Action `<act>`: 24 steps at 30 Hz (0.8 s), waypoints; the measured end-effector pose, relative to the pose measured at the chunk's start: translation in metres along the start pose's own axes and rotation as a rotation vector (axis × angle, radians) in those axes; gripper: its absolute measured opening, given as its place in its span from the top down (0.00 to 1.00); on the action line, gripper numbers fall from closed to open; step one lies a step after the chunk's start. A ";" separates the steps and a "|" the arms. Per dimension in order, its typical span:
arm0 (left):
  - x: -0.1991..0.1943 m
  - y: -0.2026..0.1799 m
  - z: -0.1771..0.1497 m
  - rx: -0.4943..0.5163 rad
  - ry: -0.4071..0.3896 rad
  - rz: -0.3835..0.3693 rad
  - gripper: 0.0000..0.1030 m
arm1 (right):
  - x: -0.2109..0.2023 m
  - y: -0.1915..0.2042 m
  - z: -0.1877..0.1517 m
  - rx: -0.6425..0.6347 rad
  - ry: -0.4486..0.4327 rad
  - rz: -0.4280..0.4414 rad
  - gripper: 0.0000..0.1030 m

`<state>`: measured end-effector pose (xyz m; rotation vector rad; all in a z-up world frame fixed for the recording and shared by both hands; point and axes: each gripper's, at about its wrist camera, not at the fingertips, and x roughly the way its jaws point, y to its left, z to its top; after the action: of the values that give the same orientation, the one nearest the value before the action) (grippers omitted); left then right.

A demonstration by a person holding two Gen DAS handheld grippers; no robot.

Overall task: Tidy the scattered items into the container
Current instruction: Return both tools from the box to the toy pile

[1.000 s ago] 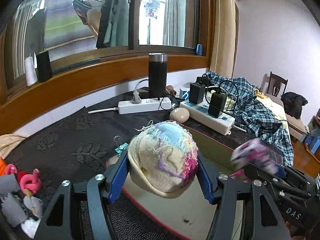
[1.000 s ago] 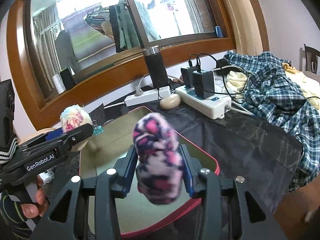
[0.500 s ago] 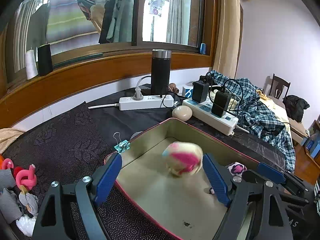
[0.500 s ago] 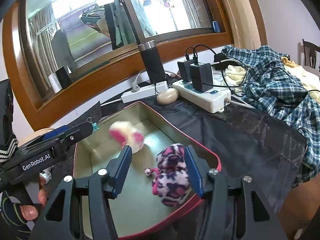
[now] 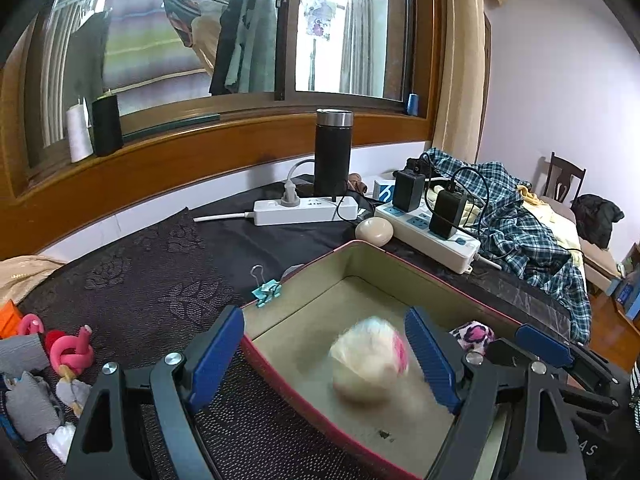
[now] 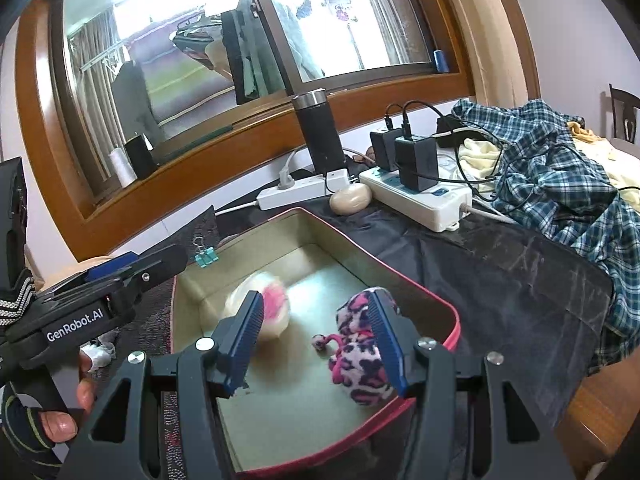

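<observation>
A red-rimmed tin container (image 5: 304,396) (image 6: 448,312) sits on the dark table. A cream and pink fuzzy ball (image 5: 368,360) (image 6: 264,308) lies blurred inside it. A pink and purple leopard-print plush (image 6: 362,348) (image 5: 474,332) lies inside near the right wall. My left gripper (image 5: 324,354) is open and empty above the container's near left corner. My right gripper (image 6: 316,340) is open and empty above the container's near edge, with the plush beside its right finger. Scattered items lie at the far left: a pink knotted toy (image 5: 70,350) and grey cloth pieces (image 5: 28,400).
A teal binder clip (image 5: 266,290) lies by the container's left corner. Behind it stand a black flask (image 5: 333,152), two white power strips (image 5: 306,210) with chargers, and a beige oval object (image 5: 374,231). A plaid shirt (image 6: 568,184) is heaped at the right.
Both grippers opened and let go of what they held. The fuzzy ball and the leopard plush fell into the container; the ball is still rolling toward me.
</observation>
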<state>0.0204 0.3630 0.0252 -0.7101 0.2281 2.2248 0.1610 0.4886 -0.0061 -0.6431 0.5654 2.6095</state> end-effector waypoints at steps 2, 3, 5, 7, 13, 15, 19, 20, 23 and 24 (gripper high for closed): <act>-0.003 0.002 -0.001 -0.002 0.001 0.002 0.18 | -0.002 0.004 0.000 -0.002 -0.004 0.006 0.43; -0.005 0.003 -0.002 -0.001 0.002 0.006 0.18 | -0.004 0.006 -0.001 -0.003 -0.006 0.009 0.43; -0.010 0.007 -0.004 0.000 0.004 0.016 0.18 | -0.005 0.010 -0.001 -0.007 -0.008 0.017 0.43; -0.014 0.011 -0.007 -0.006 0.005 0.025 0.18 | -0.006 0.016 -0.002 -0.013 -0.007 0.029 0.43; -0.033 0.036 -0.016 -0.044 0.003 0.067 0.18 | -0.005 0.046 -0.007 -0.059 0.007 0.084 0.43; -0.040 0.046 -0.018 -0.058 0.000 0.079 0.18 | -0.005 0.058 -0.008 -0.077 0.010 0.103 0.43; -0.057 0.070 -0.026 -0.087 -0.009 0.116 0.18 | -0.004 0.085 -0.013 -0.115 0.023 0.144 0.43; -0.062 0.079 -0.029 -0.100 -0.009 0.129 0.18 | -0.003 0.092 -0.015 -0.125 0.027 0.155 0.43; -0.075 0.102 -0.040 -0.133 -0.009 0.167 0.18 | -0.001 0.112 -0.020 -0.154 0.040 0.187 0.43; -0.079 0.111 -0.043 -0.146 -0.009 0.181 0.18 | 0.000 0.119 -0.022 -0.165 0.045 0.199 0.43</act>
<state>0.0009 0.2218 0.0268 -0.7845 0.1305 2.4352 0.1145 0.3778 0.0101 -0.7327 0.4505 2.8572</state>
